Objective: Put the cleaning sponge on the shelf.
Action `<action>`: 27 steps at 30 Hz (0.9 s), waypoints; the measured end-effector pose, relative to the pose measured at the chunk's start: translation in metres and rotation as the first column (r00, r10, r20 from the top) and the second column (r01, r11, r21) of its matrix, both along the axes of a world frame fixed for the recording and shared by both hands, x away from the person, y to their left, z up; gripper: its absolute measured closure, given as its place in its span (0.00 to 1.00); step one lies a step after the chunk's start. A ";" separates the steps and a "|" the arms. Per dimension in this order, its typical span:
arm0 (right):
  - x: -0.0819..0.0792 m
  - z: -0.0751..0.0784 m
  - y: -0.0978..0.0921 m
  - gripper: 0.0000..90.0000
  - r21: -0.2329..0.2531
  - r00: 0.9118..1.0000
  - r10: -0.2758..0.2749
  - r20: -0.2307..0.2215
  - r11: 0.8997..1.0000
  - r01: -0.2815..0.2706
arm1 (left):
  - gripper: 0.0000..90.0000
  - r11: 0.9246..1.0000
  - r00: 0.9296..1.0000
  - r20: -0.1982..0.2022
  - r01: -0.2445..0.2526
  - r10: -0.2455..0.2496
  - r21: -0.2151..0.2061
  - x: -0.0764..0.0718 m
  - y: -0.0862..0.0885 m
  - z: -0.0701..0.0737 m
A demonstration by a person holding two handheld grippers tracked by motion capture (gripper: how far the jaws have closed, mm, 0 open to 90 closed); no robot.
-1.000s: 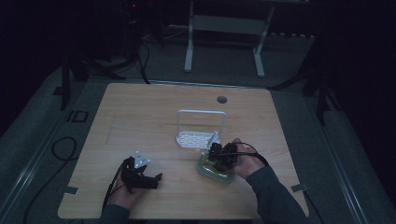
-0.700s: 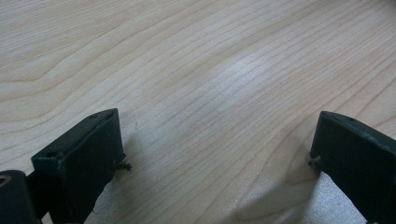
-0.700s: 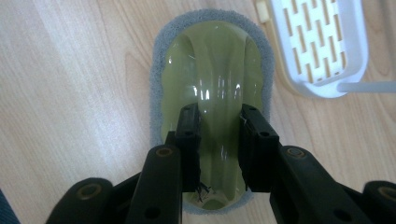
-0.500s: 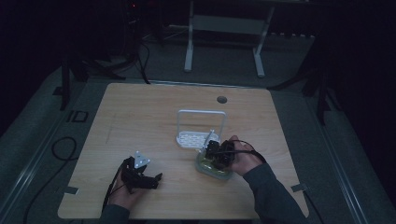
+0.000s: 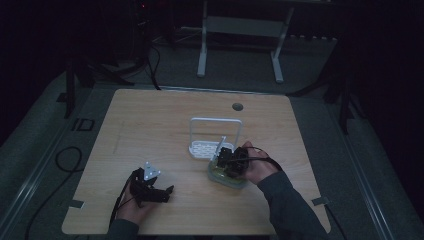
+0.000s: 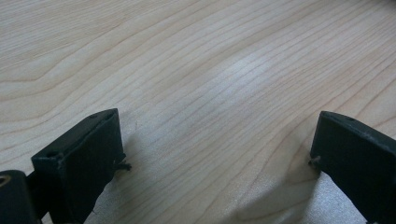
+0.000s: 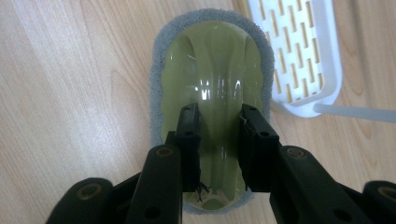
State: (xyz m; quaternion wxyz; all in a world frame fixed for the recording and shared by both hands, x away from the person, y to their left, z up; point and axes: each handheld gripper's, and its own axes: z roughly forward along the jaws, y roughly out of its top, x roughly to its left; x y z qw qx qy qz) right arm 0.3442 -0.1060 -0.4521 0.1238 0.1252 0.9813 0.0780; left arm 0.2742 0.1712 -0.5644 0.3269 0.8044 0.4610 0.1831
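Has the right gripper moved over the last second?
No. The right gripper sits at the same spot on the sponge scrubber, just in front of the white rack, as before.

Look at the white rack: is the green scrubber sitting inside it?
No, the green scrubber lies on the wooden table beside the white rack, clamped by the right gripper.

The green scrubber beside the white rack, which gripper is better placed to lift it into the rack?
Right. The right gripper has its jaws closed on the scrubber's raised green handle, and the white rack sits just beside it. The left gripper hangs open over bare table, well away.
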 end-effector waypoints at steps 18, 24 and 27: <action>0.010 0.012 0.003 0.80 0.004 0.999 0.020 0.034 1.000 -0.020 | 0.03 1.000 1.000 0.000 0.000 0.000 -0.001 0.000 0.000 0.000; 0.012 0.011 0.004 0.80 0.003 0.999 0.028 0.038 1.000 -0.028 | 0.03 1.000 1.000 0.001 0.000 0.000 0.000 0.000 0.000 0.000; 0.014 0.011 0.004 0.80 -0.002 0.999 0.025 0.044 1.000 -0.025 | 0.03 1.000 1.000 0.000 0.000 0.000 0.000 0.000 0.000 0.000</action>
